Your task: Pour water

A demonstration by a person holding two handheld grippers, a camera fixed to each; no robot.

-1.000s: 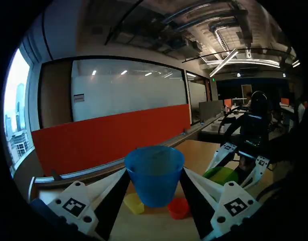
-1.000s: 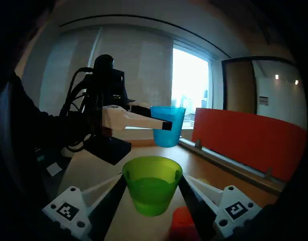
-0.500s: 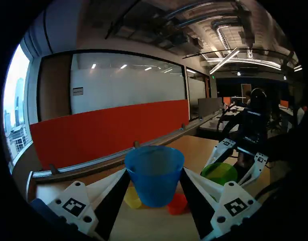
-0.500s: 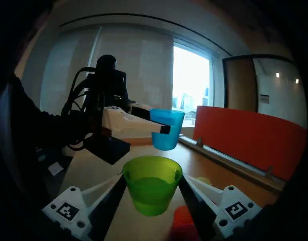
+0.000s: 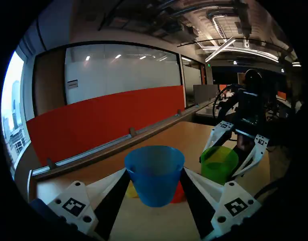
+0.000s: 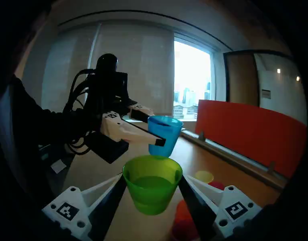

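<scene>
My left gripper (image 5: 155, 186) is shut on a blue cup (image 5: 155, 179), held upright above the wooden table (image 5: 194, 136). My right gripper (image 6: 152, 188) is shut on a green cup (image 6: 152, 188) with water in it. In the right gripper view the blue cup (image 6: 164, 134) hangs just behind the green one, tilted a little, with the left gripper (image 6: 159, 135) clamped on it. In the left gripper view the green cup (image 5: 218, 164) sits to the right of the blue cup, between the right gripper's fingers (image 5: 219, 135).
A yellow cup (image 6: 204, 176) and red cups (image 6: 182, 219) stand on the table below. An orange partition (image 5: 105, 116) with a rail runs along the table's far edge. A person's dark sleeve (image 6: 41, 120) and cables lie behind the left gripper.
The blue cup has come down and closer to the green cup, tilting slightly. The left gripper view has pitched down toward the table. The green cup stays held steady.
</scene>
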